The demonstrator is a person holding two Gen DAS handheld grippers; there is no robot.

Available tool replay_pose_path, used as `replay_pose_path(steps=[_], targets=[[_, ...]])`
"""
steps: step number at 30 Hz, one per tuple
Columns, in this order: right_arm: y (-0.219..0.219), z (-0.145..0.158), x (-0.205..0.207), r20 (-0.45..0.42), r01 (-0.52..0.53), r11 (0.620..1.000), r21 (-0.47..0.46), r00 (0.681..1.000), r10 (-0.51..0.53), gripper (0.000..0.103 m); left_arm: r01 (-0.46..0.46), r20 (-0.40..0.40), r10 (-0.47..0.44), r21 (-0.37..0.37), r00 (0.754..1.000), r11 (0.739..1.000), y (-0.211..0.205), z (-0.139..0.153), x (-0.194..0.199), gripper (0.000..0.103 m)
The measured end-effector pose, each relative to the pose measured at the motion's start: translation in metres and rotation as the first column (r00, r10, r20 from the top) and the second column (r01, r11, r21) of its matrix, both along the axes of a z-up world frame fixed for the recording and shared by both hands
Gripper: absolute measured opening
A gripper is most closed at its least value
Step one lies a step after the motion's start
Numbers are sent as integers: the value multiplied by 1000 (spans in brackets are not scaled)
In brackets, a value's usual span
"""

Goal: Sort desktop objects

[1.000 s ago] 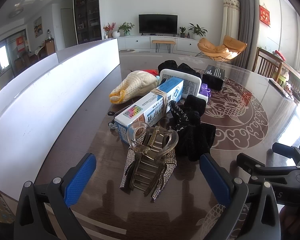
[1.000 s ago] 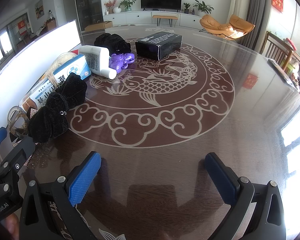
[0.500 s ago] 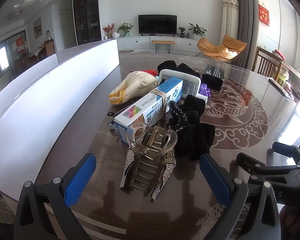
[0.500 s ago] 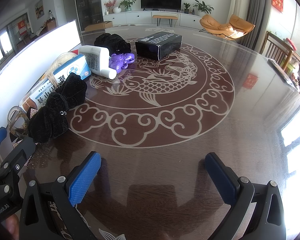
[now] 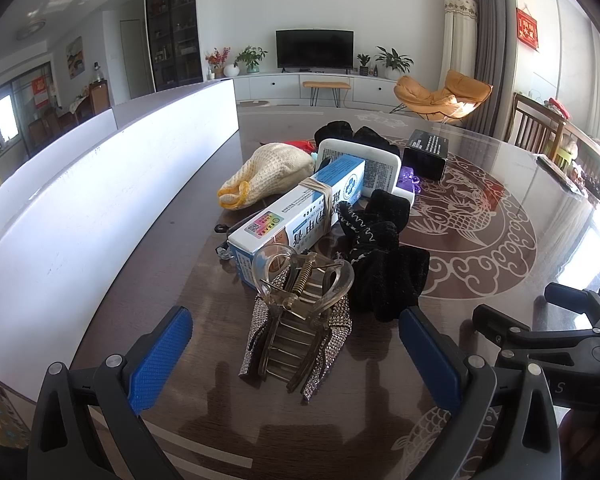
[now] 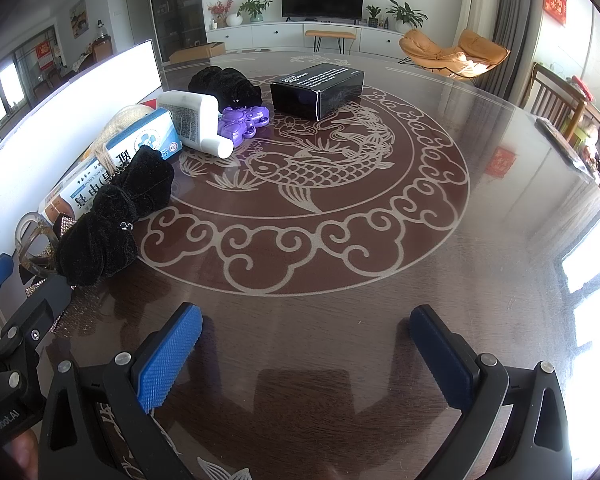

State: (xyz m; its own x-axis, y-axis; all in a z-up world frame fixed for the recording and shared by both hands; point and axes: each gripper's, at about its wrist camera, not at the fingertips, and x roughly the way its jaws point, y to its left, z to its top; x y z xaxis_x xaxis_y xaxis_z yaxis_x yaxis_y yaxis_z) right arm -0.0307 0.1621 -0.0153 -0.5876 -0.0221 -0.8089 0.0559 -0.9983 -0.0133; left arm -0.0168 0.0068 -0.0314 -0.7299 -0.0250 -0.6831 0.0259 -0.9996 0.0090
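Note:
A clear hair claw clip (image 5: 300,300) with rhinestone trim lies just ahead of my open left gripper (image 5: 296,356), between its fingers' line. Behind it are a blue-and-white box (image 5: 296,216) bound with a rubber band, a black velvet bow (image 5: 380,264), a cream knitted pouch (image 5: 268,176), a white device (image 5: 360,164), a purple clip (image 5: 409,180) and a black box (image 5: 426,154). My right gripper (image 6: 304,356) is open and empty over bare table; the black bow (image 6: 112,216), white device (image 6: 192,120), purple clip (image 6: 242,120), black box (image 6: 318,88) and a black scrunchie (image 6: 224,86) lie to its far left.
A long white box wall (image 5: 100,200) runs along the table's left side. The round dark table (image 6: 380,280) has a fish pattern under glass. The right gripper's body (image 5: 560,340) shows at the left wrist view's right edge. Chairs stand beyond the far right rim.

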Motion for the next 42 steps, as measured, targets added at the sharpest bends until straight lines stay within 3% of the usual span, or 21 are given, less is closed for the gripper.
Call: replay_pose_path(steps=[18,42], targets=[[0,0,0,0,0,1000,0,1000,0,103,30,-4,-30,-30,1000,999,6,1,1,103],[0,0,0,0,0,1000,0,1000,0,103,52,59,-52,-4,997,999,5,-4,-3,103]])
